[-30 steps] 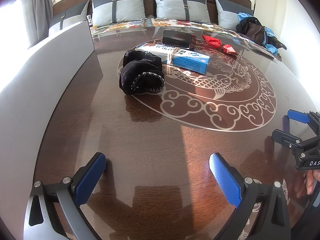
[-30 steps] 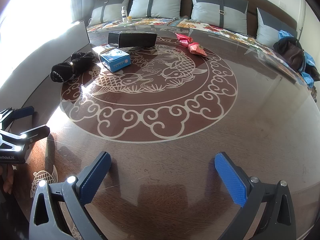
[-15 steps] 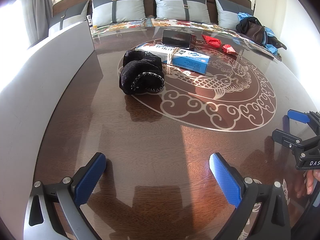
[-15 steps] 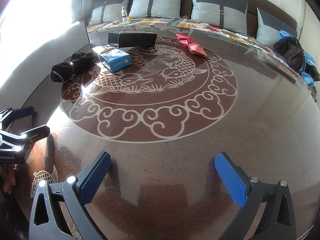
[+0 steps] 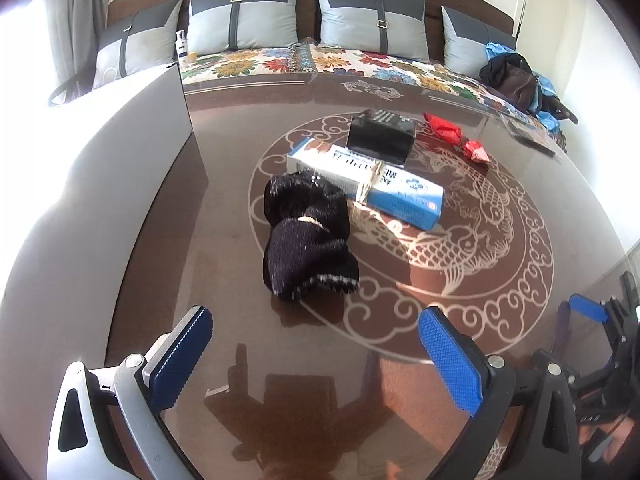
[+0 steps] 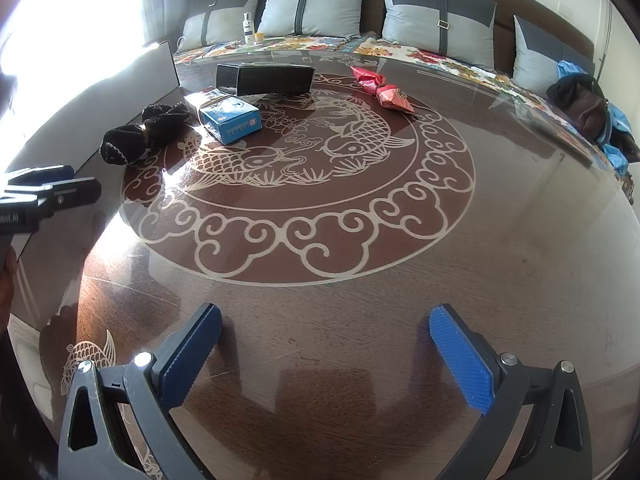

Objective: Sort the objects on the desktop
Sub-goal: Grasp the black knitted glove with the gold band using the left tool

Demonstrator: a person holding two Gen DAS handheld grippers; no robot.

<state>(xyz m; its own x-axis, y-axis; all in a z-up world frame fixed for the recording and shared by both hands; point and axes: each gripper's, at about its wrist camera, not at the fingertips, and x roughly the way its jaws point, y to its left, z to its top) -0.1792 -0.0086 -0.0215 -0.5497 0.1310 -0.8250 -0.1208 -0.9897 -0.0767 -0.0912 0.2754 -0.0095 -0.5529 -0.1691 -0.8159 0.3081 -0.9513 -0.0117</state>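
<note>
A black rolled sock bundle (image 5: 308, 236) (image 6: 140, 132) lies on the round dark table (image 5: 240, 340), close ahead of my open left gripper (image 5: 316, 336). Behind it a blue-and-white box (image 5: 368, 180) (image 6: 230, 116) lies with string around it, then a black box (image 5: 380, 136) (image 6: 264, 74) and red wrapped packets (image 5: 456, 136) (image 6: 380, 86). My right gripper (image 6: 326, 332) stands open over bare table near the front edge, far from all objects. Its blue fingers (image 5: 588, 308) show at the right edge of the left wrist view.
A grey panel (image 5: 120, 152) stands along the table's left side. Behind the table is a bench with grey cushions (image 6: 312, 8), a floral cover and a small bottle (image 6: 249, 28). A dark bag with blue cloth (image 5: 516, 80) sits at the right.
My left gripper has moved forward toward the sock bundle, which now looms larger and nearer. The right gripper has shifted slightly forward. Both stay open.
</note>
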